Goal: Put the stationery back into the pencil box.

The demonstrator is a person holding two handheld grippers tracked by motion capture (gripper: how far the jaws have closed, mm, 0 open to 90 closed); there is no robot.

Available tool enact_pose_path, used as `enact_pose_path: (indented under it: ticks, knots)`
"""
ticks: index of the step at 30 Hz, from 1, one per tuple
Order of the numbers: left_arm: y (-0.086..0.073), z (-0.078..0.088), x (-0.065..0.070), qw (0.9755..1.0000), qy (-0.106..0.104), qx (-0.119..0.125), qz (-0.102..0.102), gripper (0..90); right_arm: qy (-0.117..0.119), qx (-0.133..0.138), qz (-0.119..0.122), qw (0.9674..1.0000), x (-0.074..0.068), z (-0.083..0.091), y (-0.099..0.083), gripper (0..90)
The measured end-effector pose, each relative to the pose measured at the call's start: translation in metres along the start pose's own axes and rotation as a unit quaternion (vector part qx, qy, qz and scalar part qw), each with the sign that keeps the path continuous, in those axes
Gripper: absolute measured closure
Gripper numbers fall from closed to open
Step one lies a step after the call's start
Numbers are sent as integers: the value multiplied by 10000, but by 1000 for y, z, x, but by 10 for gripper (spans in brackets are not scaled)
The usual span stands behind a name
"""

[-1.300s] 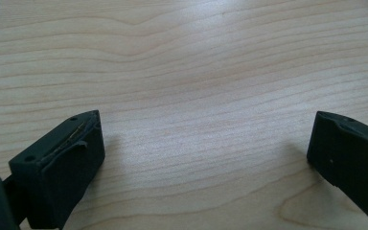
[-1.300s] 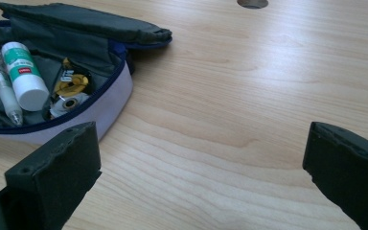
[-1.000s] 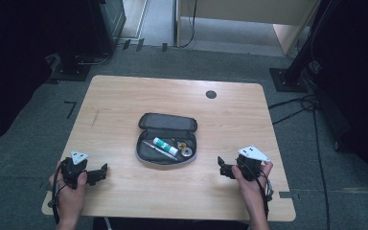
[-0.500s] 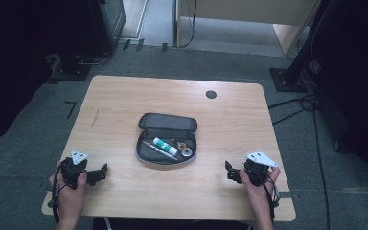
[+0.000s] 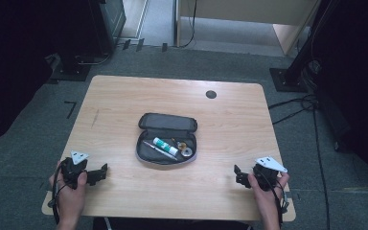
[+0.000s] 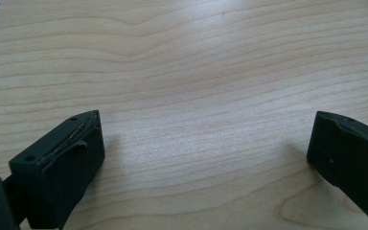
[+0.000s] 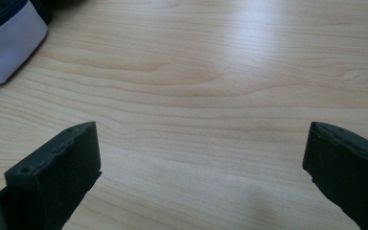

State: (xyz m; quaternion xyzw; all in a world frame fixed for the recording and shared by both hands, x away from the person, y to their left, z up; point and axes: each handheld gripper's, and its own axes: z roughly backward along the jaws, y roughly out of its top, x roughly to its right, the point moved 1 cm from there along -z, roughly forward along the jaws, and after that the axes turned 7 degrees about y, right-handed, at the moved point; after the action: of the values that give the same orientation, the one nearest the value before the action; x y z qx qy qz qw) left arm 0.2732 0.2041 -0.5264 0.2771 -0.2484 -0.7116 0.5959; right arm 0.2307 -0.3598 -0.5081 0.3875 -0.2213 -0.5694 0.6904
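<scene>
Right hand-held gripper (image 5: 242,176) now sits nearer the worktop's (image 5: 124,98) front right corner than it did a second ago: over the last two frames it drew back and outward from the pencil case (image 5: 166,139). Left hand-held gripper (image 5: 98,174) unchanged, parked near the front left edge.

Jaw state: both wide apart, nothing between them. In the left gripper view its jaws frame bare wood; in the right gripper view the same, with a pale corner of the case (image 7: 5,40) at upper left.

Case lies open at mid-worktop, lid flap folded back on the far side. Contents: a pen (image 5: 158,149), a white tube with green band (image 5: 165,145), a small round metal piece (image 5: 187,152) and a brass-coloured item beside it (too small to identify).

Reading: the right side's retreat puts both tools well apart from the case, roughly symmetric. Looks like a rest pose, either before the first approach or after finishing. Nothing is held, so any next step would need a fresh reach toward the centre.
</scene>
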Motion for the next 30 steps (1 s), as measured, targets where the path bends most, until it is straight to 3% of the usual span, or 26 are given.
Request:
enact_pose_path:
  ticks: [15,30]
  knots:
    - [0,0,0,10000,0,-1,1,0,-201,-131,-210,9995,18,10,-19,0]
    - [0,0,0,10000,1,-2,-2,0,-428,-415,-251,9979,33,20,-37,0]
